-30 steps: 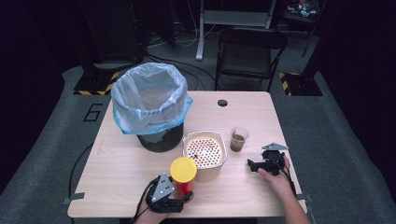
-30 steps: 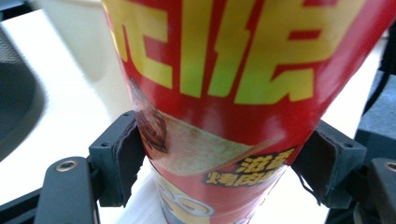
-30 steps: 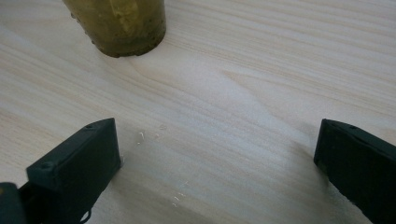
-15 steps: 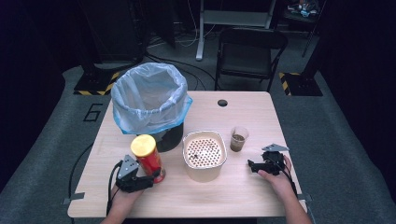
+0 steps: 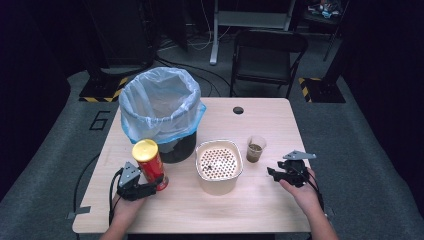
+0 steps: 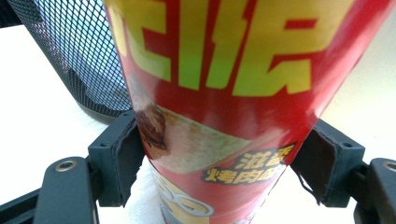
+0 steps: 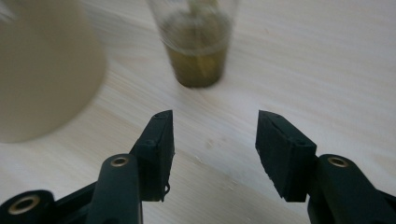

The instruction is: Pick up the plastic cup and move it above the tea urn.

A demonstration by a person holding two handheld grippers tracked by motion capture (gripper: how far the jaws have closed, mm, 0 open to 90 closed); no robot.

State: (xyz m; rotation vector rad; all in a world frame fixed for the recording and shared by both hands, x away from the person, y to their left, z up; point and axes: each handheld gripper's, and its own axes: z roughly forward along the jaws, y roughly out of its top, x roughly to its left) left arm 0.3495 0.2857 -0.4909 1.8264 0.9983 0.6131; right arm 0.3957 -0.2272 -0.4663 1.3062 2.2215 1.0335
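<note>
The left gripper (image 5: 150,187) is gripping a red chip can (image 5: 149,163) with yellow Chinese lettering, while the right gripper (image 5: 274,174) is sitting wide open near a small cup (image 5: 255,149).

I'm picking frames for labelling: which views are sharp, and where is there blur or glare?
High view: evenly lit table, dark surroundings, slightly soft. Left gripper view: red chip can sharp with a glossy sheen, the table behind it washed out white. Right gripper view: the jaws are sharp, while the clear cup and the beige strainer bowl are blurred.
</note>
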